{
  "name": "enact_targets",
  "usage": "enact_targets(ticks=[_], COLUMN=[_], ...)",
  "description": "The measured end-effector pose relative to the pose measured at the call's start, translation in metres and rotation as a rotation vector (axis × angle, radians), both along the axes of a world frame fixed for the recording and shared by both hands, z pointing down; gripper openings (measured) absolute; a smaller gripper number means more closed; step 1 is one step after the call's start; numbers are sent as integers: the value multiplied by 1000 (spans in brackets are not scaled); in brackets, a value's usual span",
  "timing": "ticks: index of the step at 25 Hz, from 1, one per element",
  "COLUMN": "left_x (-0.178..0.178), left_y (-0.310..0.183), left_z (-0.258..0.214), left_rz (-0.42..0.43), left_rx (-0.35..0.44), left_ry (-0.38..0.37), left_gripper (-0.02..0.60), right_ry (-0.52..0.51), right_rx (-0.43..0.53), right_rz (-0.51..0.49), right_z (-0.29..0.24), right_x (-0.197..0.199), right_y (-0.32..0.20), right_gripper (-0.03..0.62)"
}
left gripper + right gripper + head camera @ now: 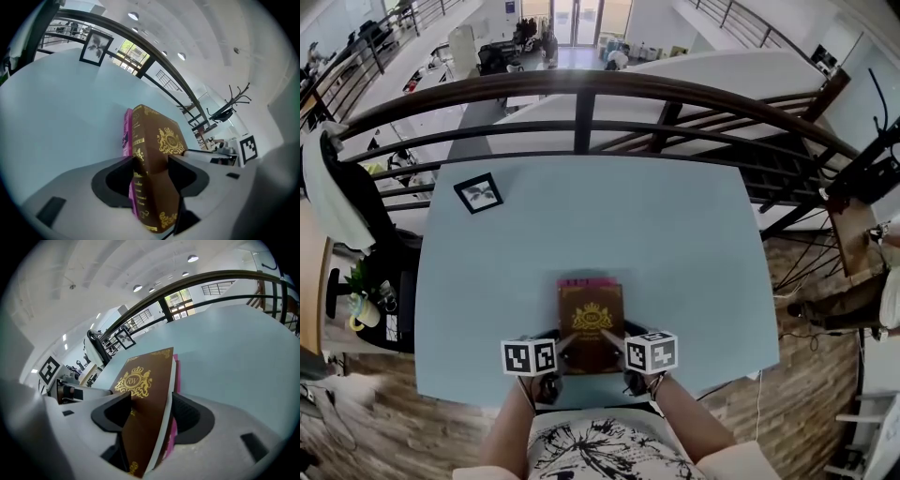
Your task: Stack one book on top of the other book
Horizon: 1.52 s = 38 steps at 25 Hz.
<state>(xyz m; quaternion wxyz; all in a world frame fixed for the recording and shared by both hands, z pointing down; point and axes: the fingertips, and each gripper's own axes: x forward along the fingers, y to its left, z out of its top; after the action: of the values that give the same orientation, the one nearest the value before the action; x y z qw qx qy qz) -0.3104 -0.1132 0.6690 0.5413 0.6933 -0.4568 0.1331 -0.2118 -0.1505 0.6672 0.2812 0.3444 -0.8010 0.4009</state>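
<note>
Grips the near left corner of a brown book with the left claw, pads tight against spine and cover. Straddles the near right corner with the right claw, jaws spread wide, barely clear of it. Between and just ahead of both claws: brown book flat on a pink book, on the table.

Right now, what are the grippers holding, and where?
The brown book, at its near corners: left gripper clamps the spine side; right gripper looks loose around the page edge.
</note>
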Motion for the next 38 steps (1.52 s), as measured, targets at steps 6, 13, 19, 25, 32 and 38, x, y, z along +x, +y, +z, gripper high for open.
enact_targets(ticks=[6,13,19,25,32,38], left_x=[-8,-21,-22,-14,-15,-13], left_y=[-4,-30,-45,-47,-39,-30], left_z=[-18,-80,-146,-218,-290,-313], left_rz=[37,-1,-16,-11,-60,-39], left_rx=[62,222,430,750,1021,1141], left_ry=[-74,-162,-285,-312,-372,-438], left_gripper=[211,162,53,28,21,20], right_ry=[29,78,53,-68,-112,-122], right_rx=[46,220,466,681,1014,1052], right_rz=[25,-9,2,24,3,-17], right_z=[-15,-68,-133,-206,-287,-291], right_x=[6,12,14,14,17,17], right_y=[-7,-25,-40,-42,-32,-30], right_gripper=[287,230,64,-6,-6,-8])
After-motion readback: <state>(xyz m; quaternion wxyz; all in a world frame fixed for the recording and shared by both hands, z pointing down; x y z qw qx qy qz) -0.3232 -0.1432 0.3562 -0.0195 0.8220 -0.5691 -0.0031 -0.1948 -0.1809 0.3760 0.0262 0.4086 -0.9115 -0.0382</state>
